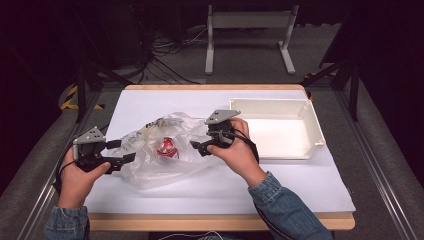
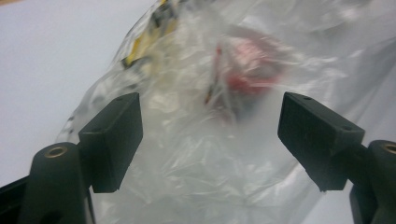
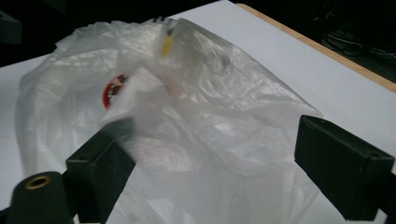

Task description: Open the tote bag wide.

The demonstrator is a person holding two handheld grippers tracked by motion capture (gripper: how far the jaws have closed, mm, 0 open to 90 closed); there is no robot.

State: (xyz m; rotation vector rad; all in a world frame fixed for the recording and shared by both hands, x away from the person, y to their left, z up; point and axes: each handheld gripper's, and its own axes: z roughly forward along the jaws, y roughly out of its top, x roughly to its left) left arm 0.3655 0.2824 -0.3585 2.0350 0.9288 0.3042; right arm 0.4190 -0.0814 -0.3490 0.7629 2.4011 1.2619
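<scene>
**Both grippers open at the plastic bag, nothing gripped**

Near edge, high view: two denim sleeves (image 1: 280,202) come in from the bottom, one hand on each gripper.

Left gripper (image 1: 121,151): at the bag's left edge, jaws spread wide. In the left gripper view (image 2: 210,140) the two black jaws stand well apart with crumpled film between and beyond them. No pinch on the film that I can see.

Right gripper (image 1: 196,146): at the bag's right side, pointing left toward it. In the right gripper view (image 3: 210,158) the jaws are also wide; bag film lies between them and drapes over the tip of the jaw at that view's left. Not clamped.

Plastic bag (image 1: 150,150): clear, crumpled, lying on the white table (image 1: 210,185) between the two grippers, left of centre. Inside: a red and white item (image 1: 167,148) about mid-bag, blurred in the left gripper view (image 2: 250,65), seen as a red round label in the right gripper view (image 3: 114,88). Also a small yellow and black piece (image 1: 155,123) toward the bag's far side; can't tell what it is.

Further right: white tray (image 1: 312,125) on the table, well apart from the bag, just beyond the right hand.

Beyond the table: grey floor, cables (image 1: 170,50), a white frame (image 1: 250,20).
</scene>
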